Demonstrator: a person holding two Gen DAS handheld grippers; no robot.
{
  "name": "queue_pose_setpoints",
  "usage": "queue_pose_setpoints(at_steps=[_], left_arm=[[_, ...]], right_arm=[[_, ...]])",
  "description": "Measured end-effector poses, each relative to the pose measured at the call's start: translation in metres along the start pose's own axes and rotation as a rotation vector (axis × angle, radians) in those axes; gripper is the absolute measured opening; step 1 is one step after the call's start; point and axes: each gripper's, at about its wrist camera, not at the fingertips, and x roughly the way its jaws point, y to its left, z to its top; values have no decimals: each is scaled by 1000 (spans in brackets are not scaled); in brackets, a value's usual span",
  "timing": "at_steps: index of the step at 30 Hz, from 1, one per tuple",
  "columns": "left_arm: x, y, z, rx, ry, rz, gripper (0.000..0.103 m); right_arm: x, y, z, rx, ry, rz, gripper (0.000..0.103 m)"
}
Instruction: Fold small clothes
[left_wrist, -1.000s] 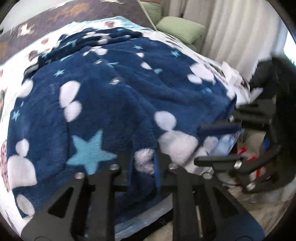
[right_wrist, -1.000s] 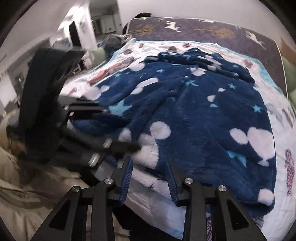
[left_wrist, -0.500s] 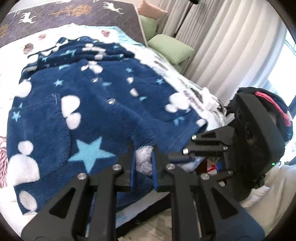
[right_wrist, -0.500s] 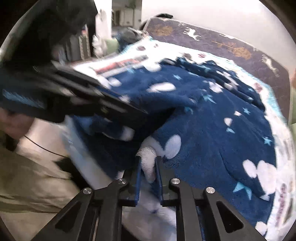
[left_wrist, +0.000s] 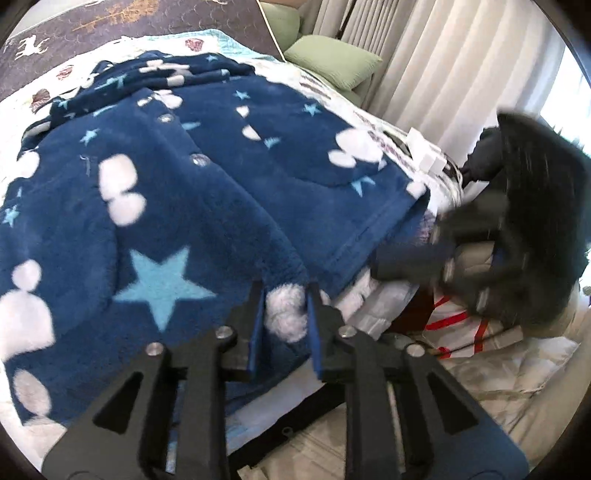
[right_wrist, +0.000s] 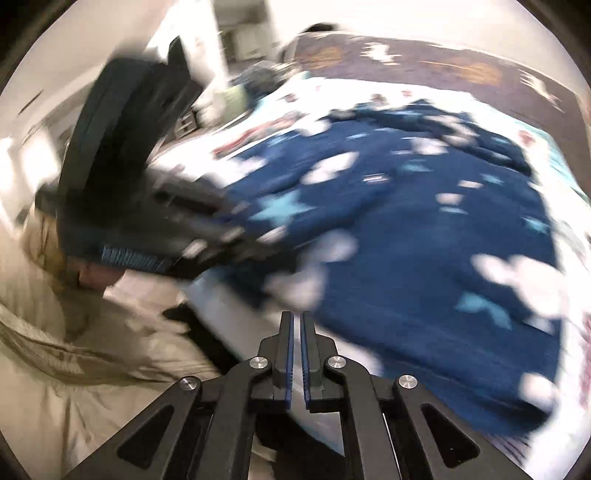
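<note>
I'm working in a home bedroom: a bed (left_wrist: 122, 44) fills the frame, green pillows (left_wrist: 332, 62) upper centre, pale curtains (left_wrist: 443, 66) upper right.

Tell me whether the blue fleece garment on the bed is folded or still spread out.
Spread out. The garment lies open across the bed, snaps showing down its front; only its near hem sits between the left gripper fingers.

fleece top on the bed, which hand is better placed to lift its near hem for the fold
Left. The left tool has the fleece top's white hem between its pads, though its jaws have just been opening. The right tool is shut with nothing in it.
</note>
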Motion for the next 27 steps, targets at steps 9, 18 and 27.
queue_pose_setpoints(at_steps=[9, 18, 27], left_arm=[[-58, 5, -16, 16, -96, 81, 60], [-123, 129, -80, -441, -155, 388, 67], [-89, 142, -89, -490, -122, 275, 67]], right_arm=[[-5, -38, 19, 159, -41, -132, 14], [-65, -130, -32, 525, -96, -257, 34], [-60, -156, -50, 638, -50, -187, 50]])
